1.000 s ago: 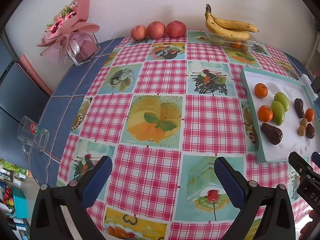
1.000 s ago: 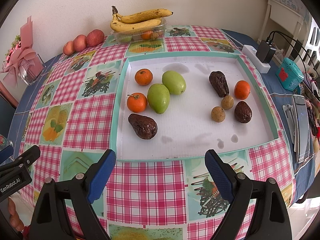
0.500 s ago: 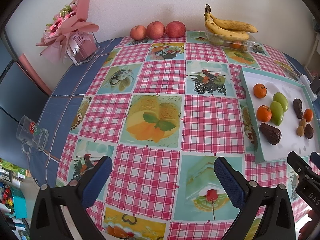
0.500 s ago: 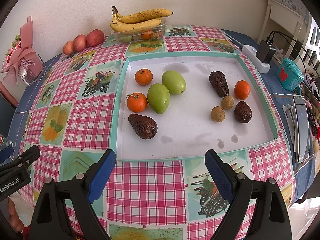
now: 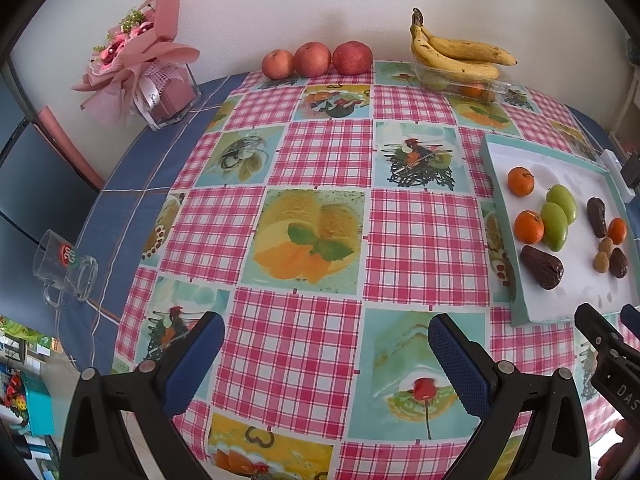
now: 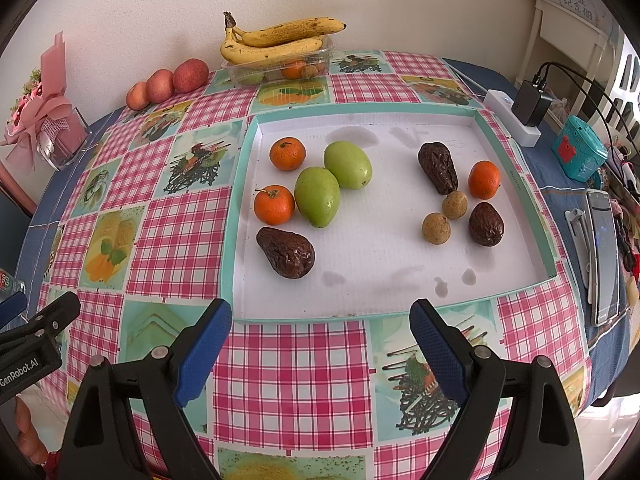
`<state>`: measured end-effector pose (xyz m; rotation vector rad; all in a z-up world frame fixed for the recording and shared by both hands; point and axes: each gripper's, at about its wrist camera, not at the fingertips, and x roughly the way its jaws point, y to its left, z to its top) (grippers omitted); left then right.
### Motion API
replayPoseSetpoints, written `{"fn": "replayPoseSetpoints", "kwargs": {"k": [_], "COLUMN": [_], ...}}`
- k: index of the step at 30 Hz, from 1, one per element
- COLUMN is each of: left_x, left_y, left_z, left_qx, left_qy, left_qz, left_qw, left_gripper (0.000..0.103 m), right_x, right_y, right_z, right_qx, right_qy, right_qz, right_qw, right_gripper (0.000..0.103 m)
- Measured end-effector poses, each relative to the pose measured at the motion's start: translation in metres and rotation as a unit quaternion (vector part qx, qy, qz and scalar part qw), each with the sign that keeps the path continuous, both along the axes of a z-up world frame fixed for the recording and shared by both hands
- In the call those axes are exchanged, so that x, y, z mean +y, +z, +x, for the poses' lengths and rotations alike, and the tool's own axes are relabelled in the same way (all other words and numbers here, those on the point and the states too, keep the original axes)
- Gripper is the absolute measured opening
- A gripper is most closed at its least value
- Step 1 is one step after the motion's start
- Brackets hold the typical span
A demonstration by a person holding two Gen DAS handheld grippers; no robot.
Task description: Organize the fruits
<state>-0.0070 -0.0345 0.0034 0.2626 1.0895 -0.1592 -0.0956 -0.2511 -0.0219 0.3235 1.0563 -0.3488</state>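
A white tray with a teal rim (image 6: 400, 316) (image 5: 502, 216) holds loose fruit: three tangerines (image 6: 274, 205), two green mangoes (image 6: 317, 195), three dark wrinkled fruits (image 6: 286, 252) and two small brown round fruits (image 6: 436, 229). My right gripper (image 6: 320, 332) is open and empty, just in front of the tray's near rim. My left gripper (image 5: 326, 350) is open and empty over the checked tablecloth, left of the tray.
Bananas (image 6: 280, 40) lie on a clear plastic box at the back, three apples (image 5: 316, 59) beside it. A pink bouquet (image 5: 140, 60) and a glass mug (image 5: 64, 268) stand at the left. A power strip (image 6: 516, 120), teal box and phone (image 6: 604, 256) lie to the right.
The left gripper's view has shifted slightly, so the tray sits a little further left in it. The right gripper has not moved. No fruit has moved.
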Motion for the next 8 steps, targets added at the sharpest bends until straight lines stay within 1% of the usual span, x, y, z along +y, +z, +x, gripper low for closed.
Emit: {"fn": "replayPoseSetpoints", "kwargs": {"k": [4, 8], "left_x": [0.0011, 0.0019], "left_y": [0.0029, 0.0025], "left_z": [-0.0009, -0.0001], "left_qx": [-0.008, -0.005], "left_qy": [0.000, 0.002], "left_qz": [0.000, -0.002], "left_qw": [1.0000, 1.0000], "left_gripper": [0.103, 0.103], "right_x": [0.0001, 0.0001], "right_y": [0.0001, 0.0001], "right_z": [0.0002, 0.0002], "right_qx": [0.000, 0.000], "right_qy": [0.000, 0.000], "right_qz": [0.000, 0.000], "right_qw": [1.000, 1.000], "right_gripper": [0.091, 0.091]}}
